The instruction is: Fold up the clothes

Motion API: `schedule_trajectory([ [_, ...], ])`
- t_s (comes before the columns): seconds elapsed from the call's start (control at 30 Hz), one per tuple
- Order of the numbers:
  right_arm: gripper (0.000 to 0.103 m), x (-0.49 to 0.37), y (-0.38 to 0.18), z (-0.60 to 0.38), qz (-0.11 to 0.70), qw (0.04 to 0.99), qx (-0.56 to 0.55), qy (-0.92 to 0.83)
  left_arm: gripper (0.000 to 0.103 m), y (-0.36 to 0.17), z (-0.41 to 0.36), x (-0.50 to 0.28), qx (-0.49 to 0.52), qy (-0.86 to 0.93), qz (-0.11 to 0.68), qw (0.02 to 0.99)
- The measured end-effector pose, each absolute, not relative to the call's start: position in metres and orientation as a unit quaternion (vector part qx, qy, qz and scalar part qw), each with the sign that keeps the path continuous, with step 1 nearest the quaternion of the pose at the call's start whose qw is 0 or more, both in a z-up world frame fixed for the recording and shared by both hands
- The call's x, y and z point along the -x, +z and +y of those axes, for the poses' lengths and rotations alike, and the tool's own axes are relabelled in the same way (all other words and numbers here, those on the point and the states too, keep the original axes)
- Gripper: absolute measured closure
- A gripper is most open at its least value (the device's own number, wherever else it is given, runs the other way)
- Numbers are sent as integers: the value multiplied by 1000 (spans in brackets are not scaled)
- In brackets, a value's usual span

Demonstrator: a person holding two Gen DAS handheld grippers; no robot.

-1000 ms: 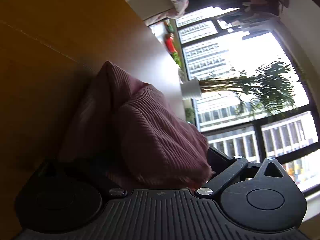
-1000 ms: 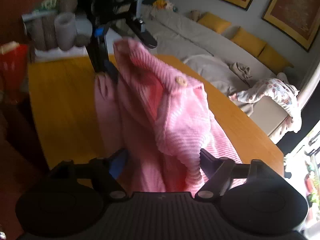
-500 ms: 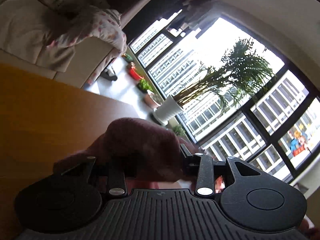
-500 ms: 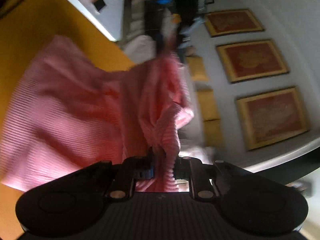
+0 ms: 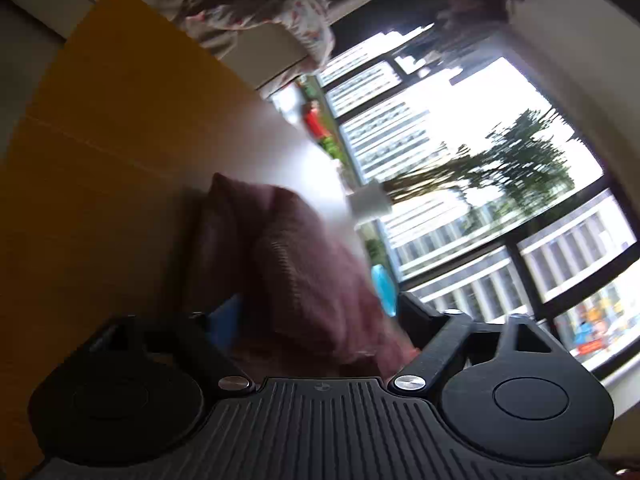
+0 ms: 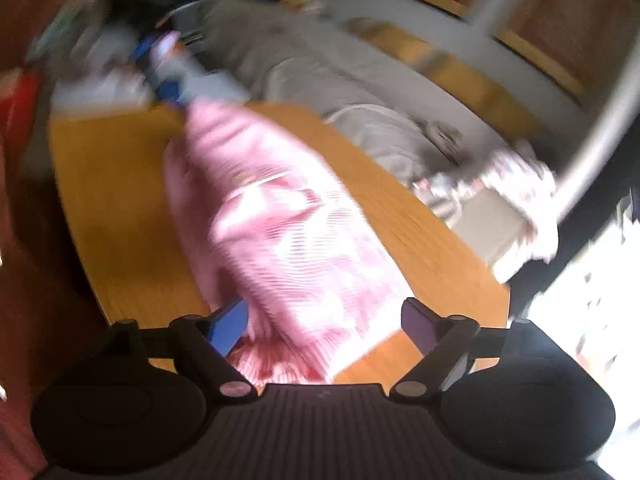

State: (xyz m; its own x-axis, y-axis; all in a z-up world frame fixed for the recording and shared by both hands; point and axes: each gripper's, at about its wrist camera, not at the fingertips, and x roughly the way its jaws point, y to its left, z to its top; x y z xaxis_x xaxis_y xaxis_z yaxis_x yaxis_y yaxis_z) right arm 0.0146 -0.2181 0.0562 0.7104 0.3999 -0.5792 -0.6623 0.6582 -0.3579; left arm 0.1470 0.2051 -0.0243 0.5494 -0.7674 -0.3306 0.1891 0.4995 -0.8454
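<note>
Across the orange wooden table [image 6: 120, 208], the pink ribbed garment [image 6: 288, 232] stretches lengthwise between the right gripper [image 6: 320, 324] and the left gripper [image 5: 316, 312], both with jaws just sprung wide and cloth loose between them, neither nearer.

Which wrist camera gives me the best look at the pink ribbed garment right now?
The right wrist view: the pink ribbed garment shows nearly whole, stretched along the yellow wooden table, though blurred. The left wrist view shows only one backlit, shadowed end.

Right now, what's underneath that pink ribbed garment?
The pink ribbed garment lies on a yellow wooden table, whose bare top shows on both sides. Whatever sits beneath the cloth itself is covered; nothing pokes out at its edges.
</note>
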Motion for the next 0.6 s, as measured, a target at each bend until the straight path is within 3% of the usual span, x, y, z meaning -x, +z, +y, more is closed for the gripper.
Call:
schedule_trajectory([
  [0.23,18,-44,49,-275,293,917,-2,271,10,-59,183,-172,449,-294,402,742],
  [0.3,26,-47,35,-269,305,915,10,265,20,-64,169,-181,452,-296,408,736],
  [0.43,28,-40,27,-248,298,916,79,256,58,-37,151,-203,422,-306,381,764],
  [0.6,28,-10,28,-218,244,900,210,293,59,-6,149,-189,356,-317,353,805],
])
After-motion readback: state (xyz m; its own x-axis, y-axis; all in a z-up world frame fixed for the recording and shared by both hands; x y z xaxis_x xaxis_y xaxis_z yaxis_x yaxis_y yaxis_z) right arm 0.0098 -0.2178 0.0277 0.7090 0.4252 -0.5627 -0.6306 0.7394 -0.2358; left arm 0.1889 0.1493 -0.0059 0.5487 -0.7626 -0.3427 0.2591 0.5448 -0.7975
